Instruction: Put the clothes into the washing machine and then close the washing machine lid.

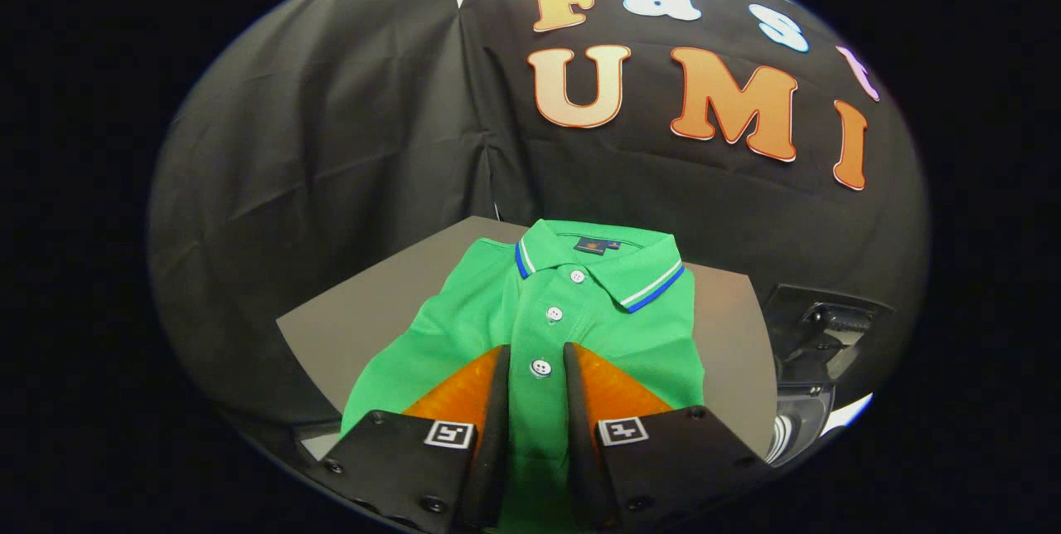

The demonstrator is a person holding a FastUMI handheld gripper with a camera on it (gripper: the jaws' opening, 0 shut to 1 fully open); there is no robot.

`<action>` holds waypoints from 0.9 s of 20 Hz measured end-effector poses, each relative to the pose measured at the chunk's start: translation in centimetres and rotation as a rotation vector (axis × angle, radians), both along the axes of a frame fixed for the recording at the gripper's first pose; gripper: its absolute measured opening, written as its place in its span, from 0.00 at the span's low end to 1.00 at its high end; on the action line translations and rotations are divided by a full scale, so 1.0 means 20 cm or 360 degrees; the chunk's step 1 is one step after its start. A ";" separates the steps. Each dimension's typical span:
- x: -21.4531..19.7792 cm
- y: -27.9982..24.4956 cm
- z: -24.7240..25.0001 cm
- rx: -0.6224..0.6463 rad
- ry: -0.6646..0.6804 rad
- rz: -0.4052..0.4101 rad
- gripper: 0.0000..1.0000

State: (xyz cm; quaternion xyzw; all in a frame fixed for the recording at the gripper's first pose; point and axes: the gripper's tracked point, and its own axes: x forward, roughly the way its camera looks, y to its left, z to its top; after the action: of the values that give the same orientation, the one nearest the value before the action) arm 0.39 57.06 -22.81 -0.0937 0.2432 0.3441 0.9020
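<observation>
A folded green polo shirt [580, 310] with a blue and white trimmed collar and white buttons lies flat on a grey table [373, 302]. My gripper [537, 351] hovers over its lower half, with the button placket running between the two orange fingers [464, 389]. The fingers stand apart with a narrow gap and do not press on the cloth. To the right of the table, part of the washing machine [816, 351] shows as a dark opening with a raised lid.
Black cloth walls close in behind and to the left of the table. The table's right edge sits close to the washing machine. Bare grey tabletop lies on both sides of the shirt.
</observation>
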 end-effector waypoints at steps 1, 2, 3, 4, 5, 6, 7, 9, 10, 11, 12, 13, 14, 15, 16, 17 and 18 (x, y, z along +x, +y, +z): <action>0.01 -0.01 -0.02 -0.0044 -0.0028 0.0047 0.41; 0.01 -0.02 -0.01 -0.0051 -0.0054 0.0060 0.31; 0.02 -0.01 -0.01 -0.0045 -0.0060 0.0052 0.25; 0.03 -0.02 0.00 -0.0024 -0.0073 0.0043 0.19; 0.01 -0.02 0.02 0.0008 -0.0080 0.0041 0.18; 0.01 -0.03 0.02 0.0034 -0.0087 0.0043 0.15; 0.01 -0.03 0.04 0.0089 -0.0104 0.0044 0.15; 0.01 -0.05 0.10 0.0203 -0.0113 0.0044 0.15; 0.01 -0.07 0.14 0.0248 -0.0117 0.0049 0.15; 0.00 -0.09 0.18 0.0282 -0.0130 0.0054 0.15; 0.01 -0.12 0.22 0.0316 -0.0149 0.0056 0.15; 0.01 -0.14 0.26 0.0354 -0.0175 0.0055 0.15; 0.01 -0.16 0.31 0.0393 -0.0197 0.0056 0.15; 0.01 -0.18 0.35 0.0433 -0.0213 0.0055 0.15; 0.00 -0.19 0.40 0.0487 -0.0227 0.0061 0.15; -0.01 -0.20 0.46 0.0533 -0.0245 0.0057 0.15; -0.01 -0.21 0.52 0.0563 -0.0262 0.0057 0.15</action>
State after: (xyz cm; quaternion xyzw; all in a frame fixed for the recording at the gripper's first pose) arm 0.10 52.93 -12.49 0.0341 0.1028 0.3885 0.9151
